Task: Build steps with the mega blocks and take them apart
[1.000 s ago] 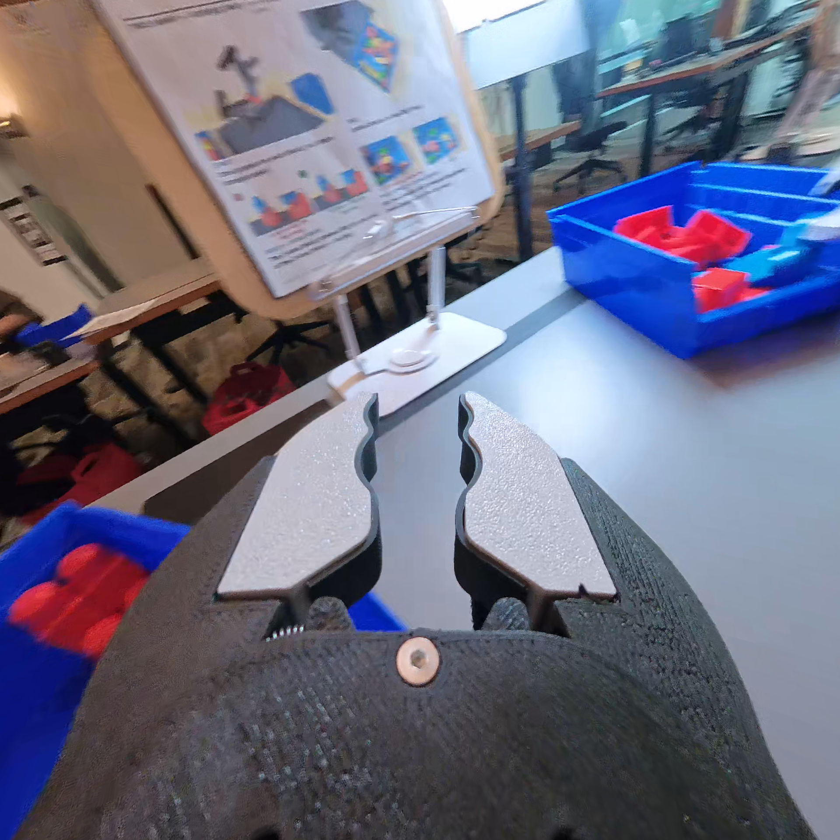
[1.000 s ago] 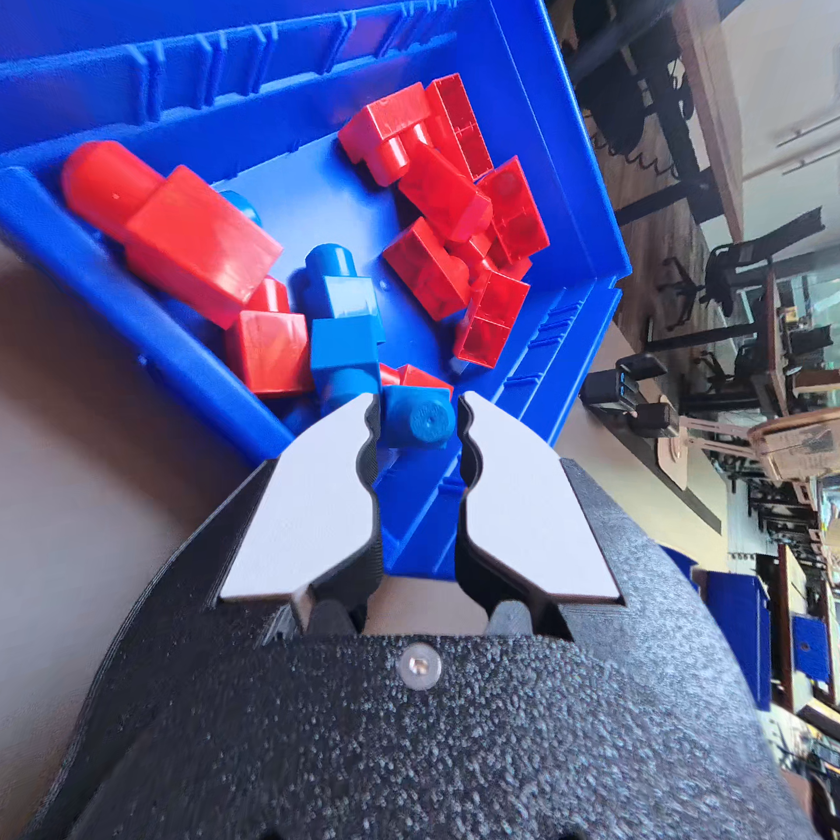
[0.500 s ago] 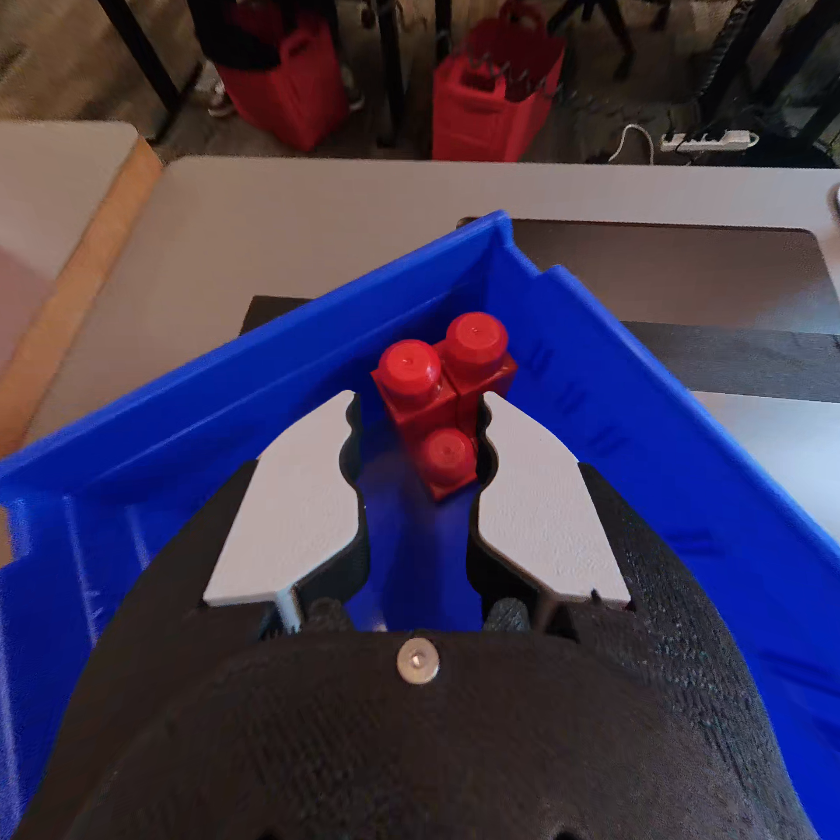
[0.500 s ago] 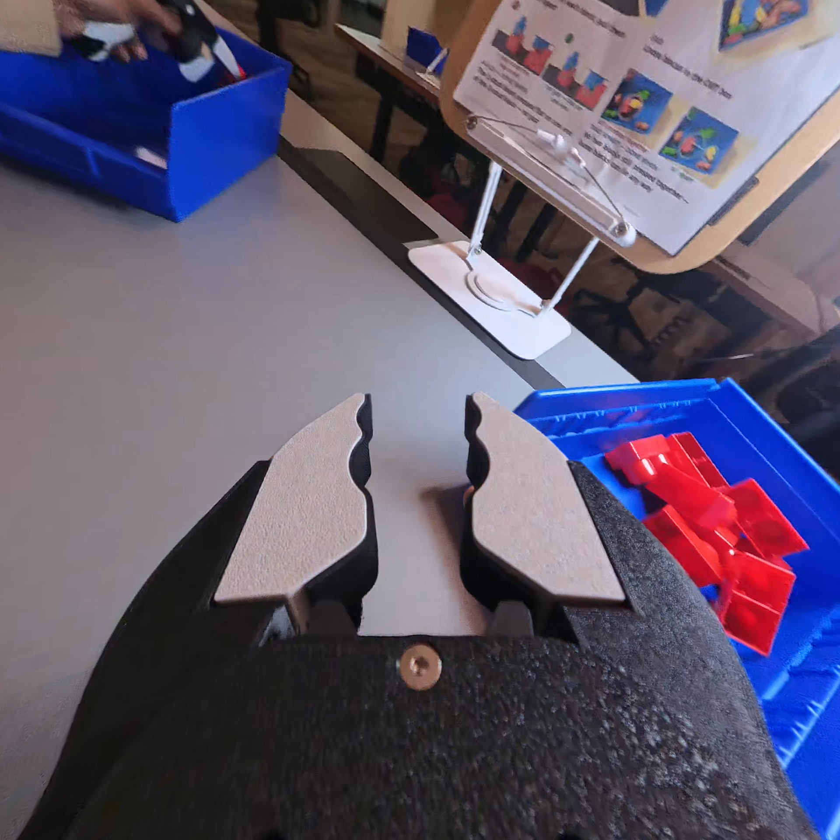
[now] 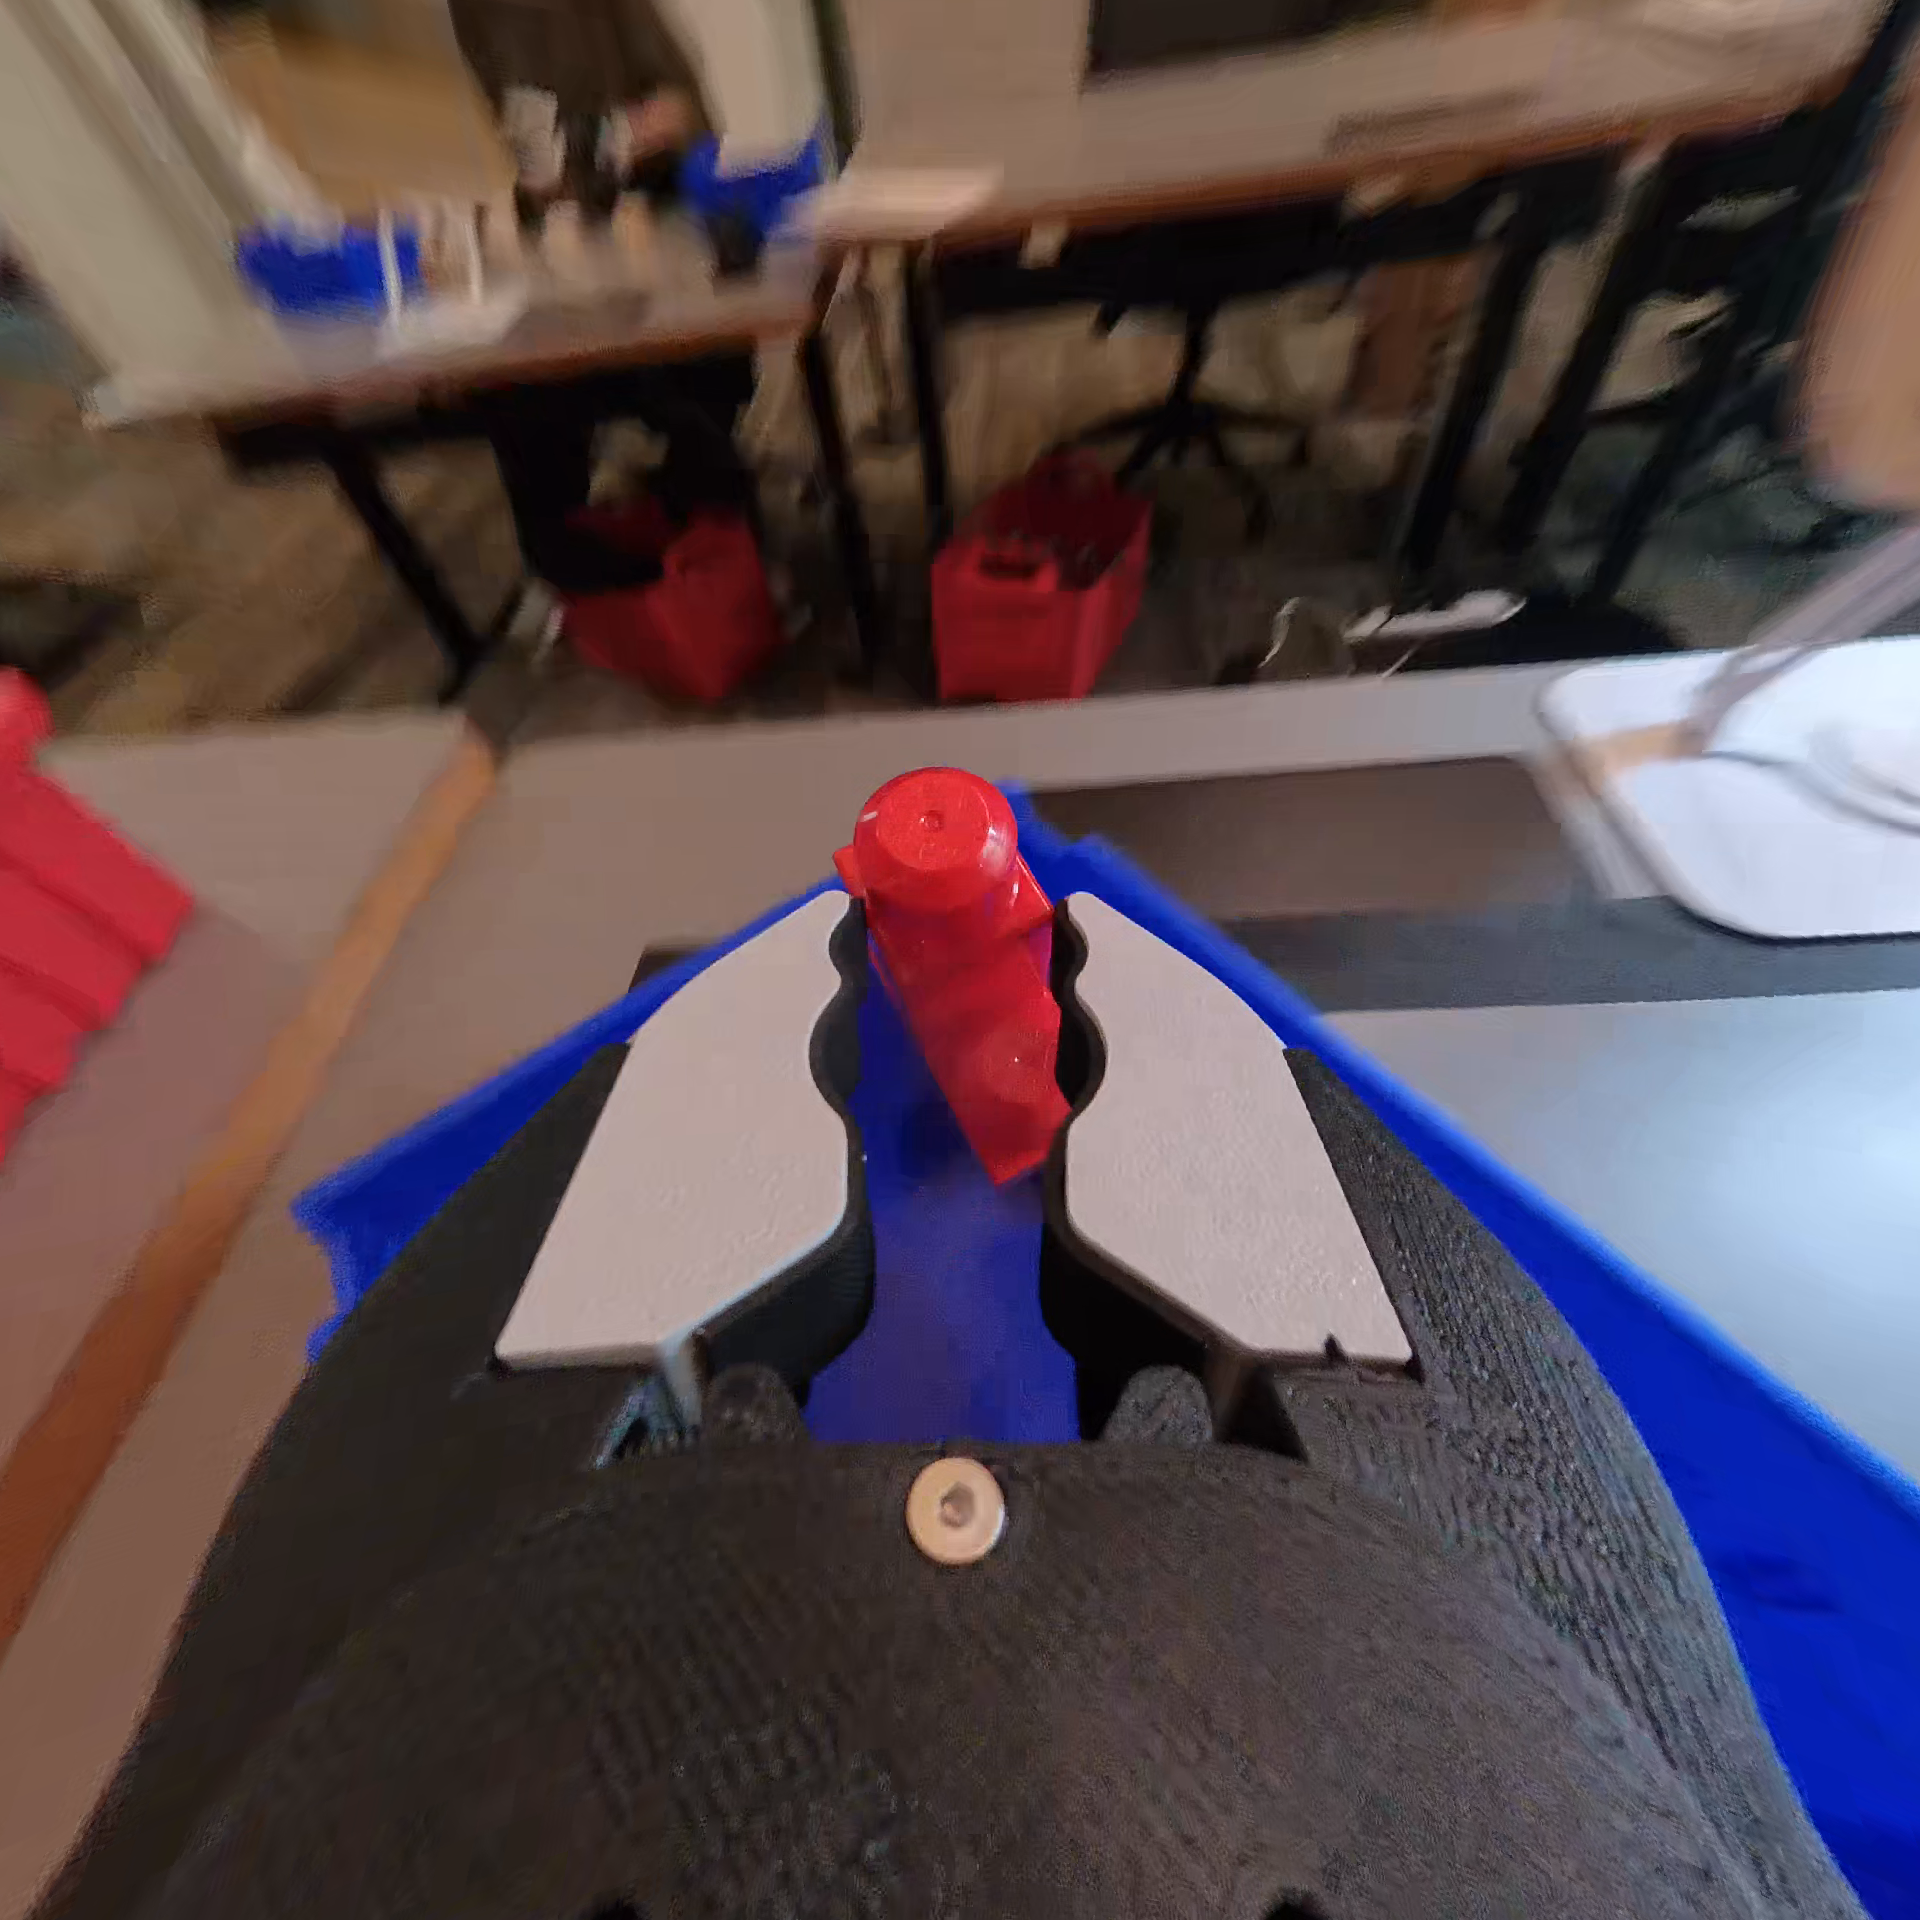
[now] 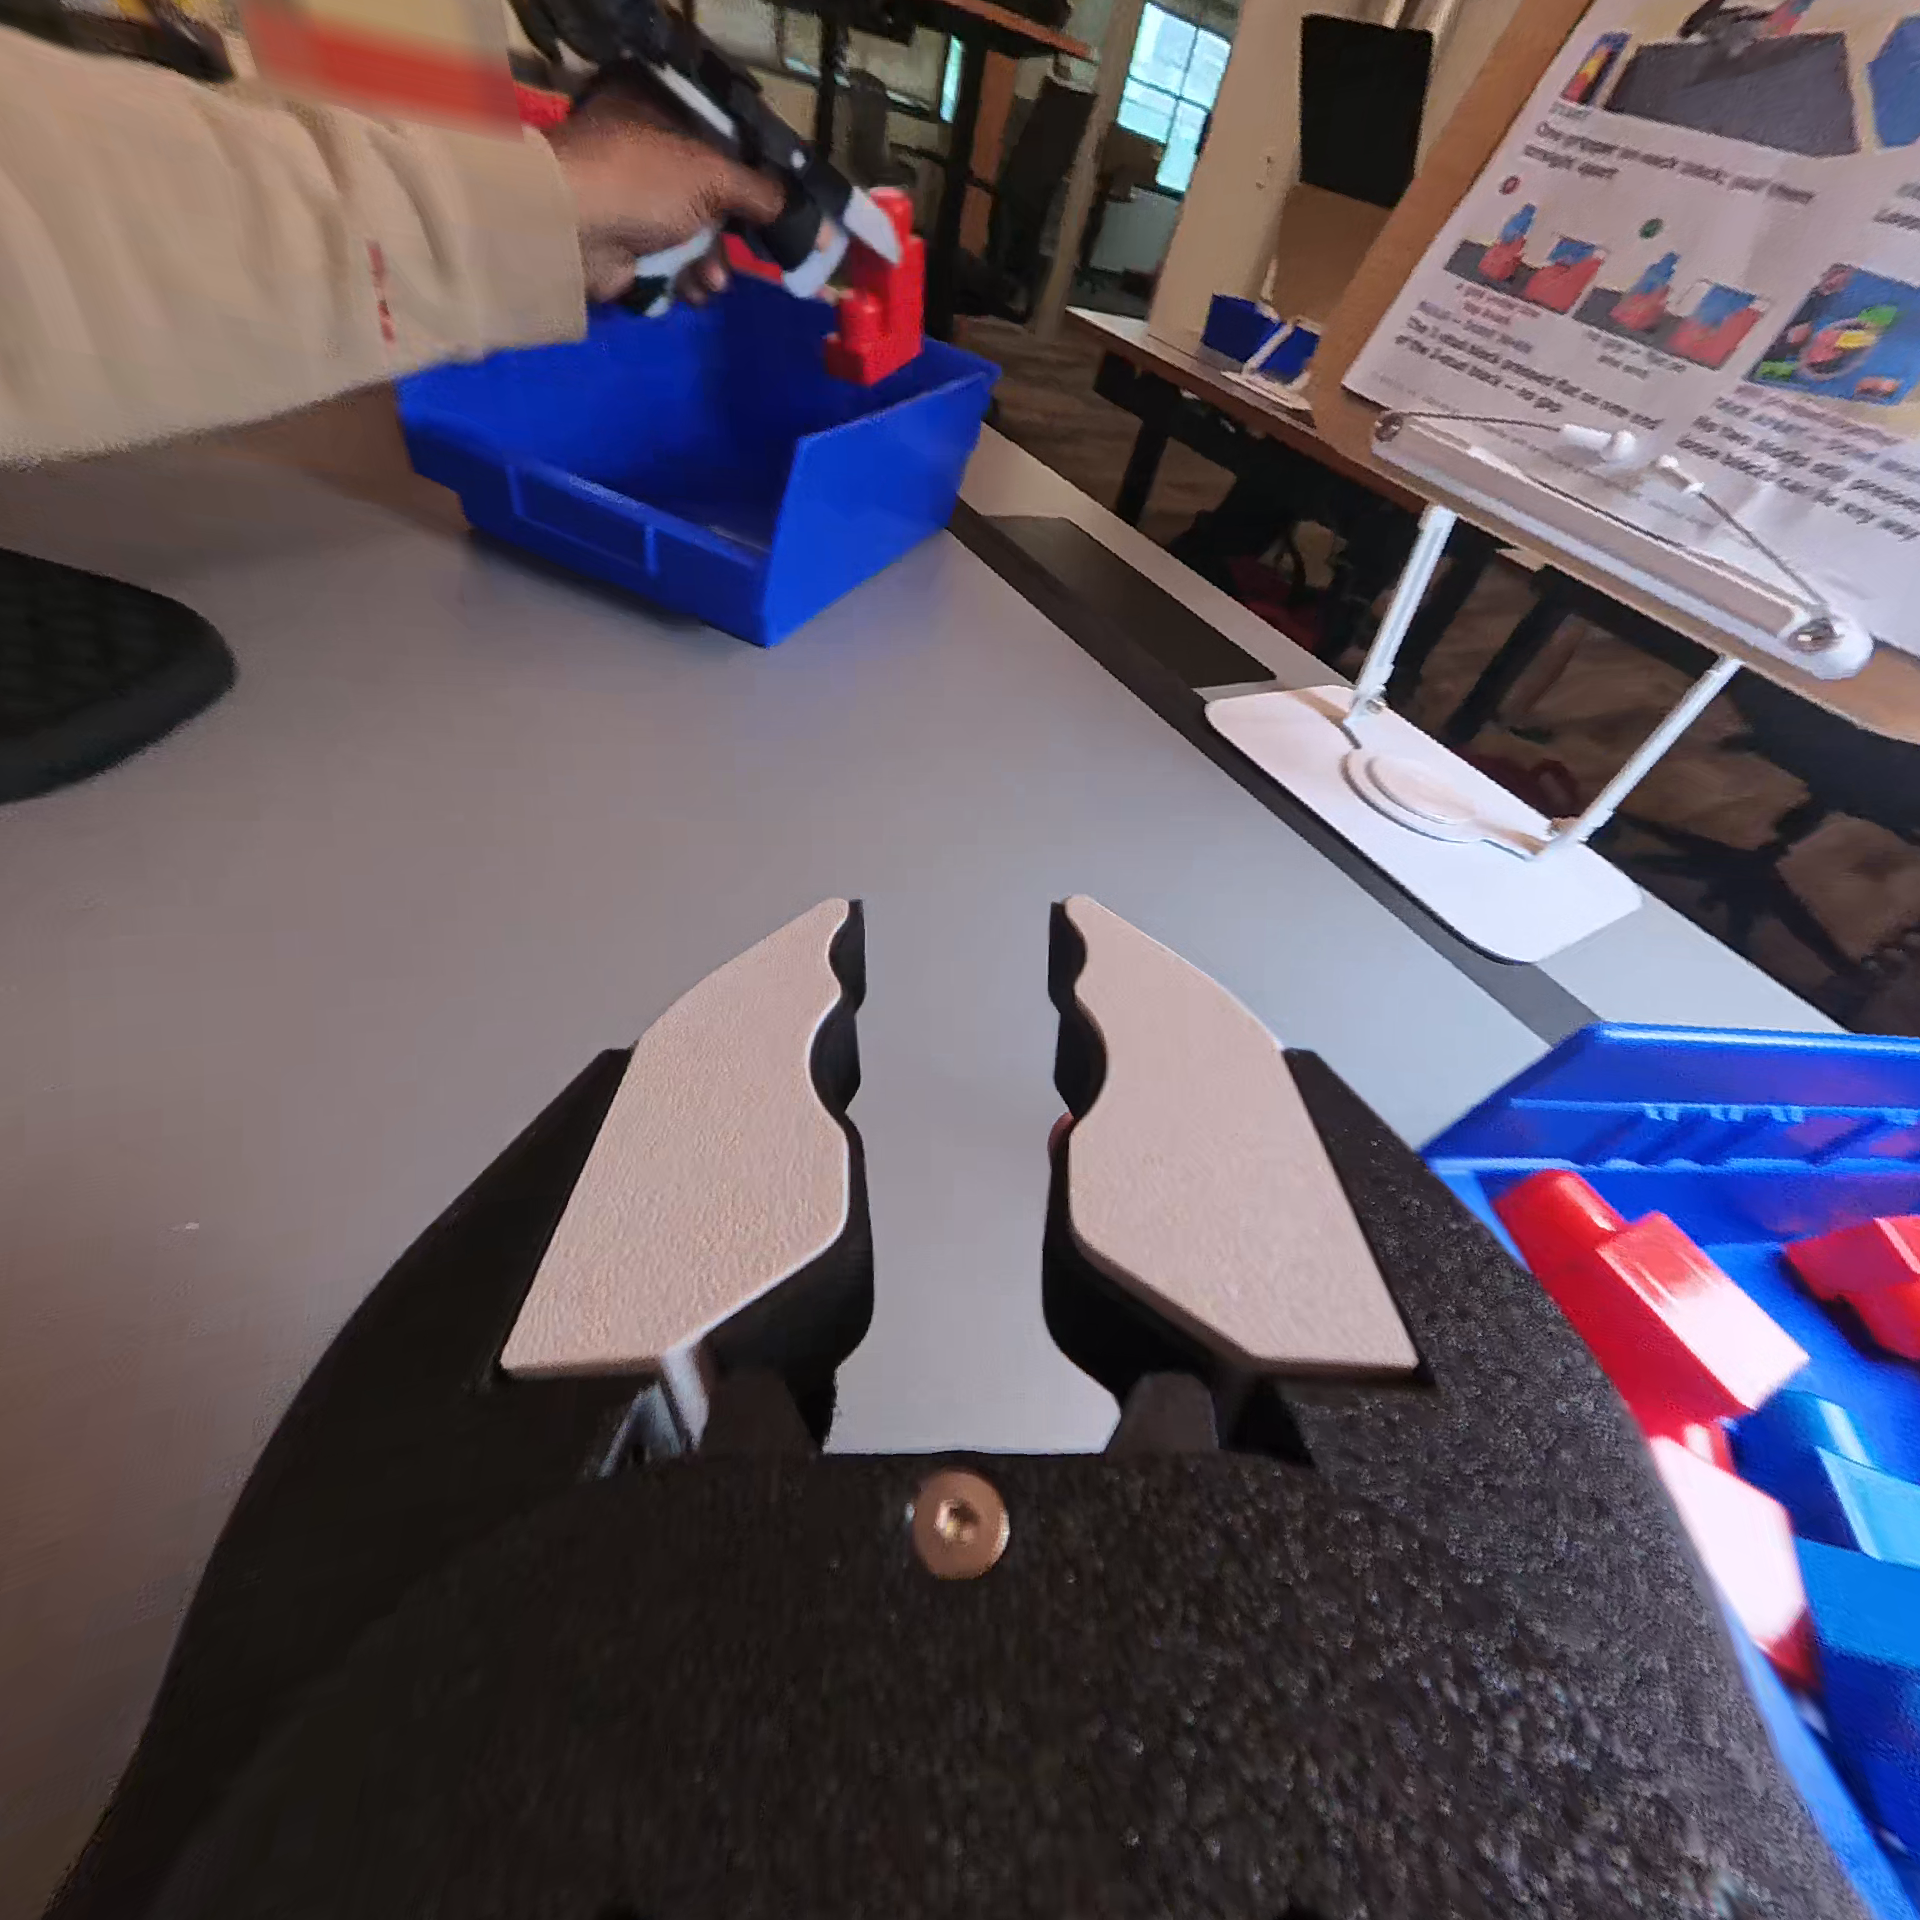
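Observation:
My left gripper (image 5: 951, 914) is shut on a red stepped stack of mega blocks (image 5: 961, 977) and holds it tilted above the left blue bin (image 5: 1558, 1278). In the right wrist view the same stack (image 6: 878, 301) hangs in that gripper (image 6: 831, 223) over the bin's (image 6: 707, 457) far edge, and a hand and beige sleeve hold the gripper. My right gripper (image 6: 954, 914) is open and empty, low over the grey table (image 6: 623, 831). The right blue bin (image 6: 1662, 1081) beside it holds loose red blocks (image 6: 1652, 1309) and blue blocks (image 6: 1860, 1507).
A white stand (image 6: 1434, 800) with an instruction sheet (image 6: 1662, 260) is at the table's far edge, with a dark strip along that edge. A black mat (image 6: 83, 675) lies at the left. More red blocks (image 5: 62, 935) sit on the table to the left. Red bags (image 5: 1039, 592) stand on the floor beyond. My right fingertips sit around 50 cm from my left ones.
My left gripper has shut on the red stepped stack and lifted it out of the left bin. My right gripper has stayed open over the table, its view turned a little left.

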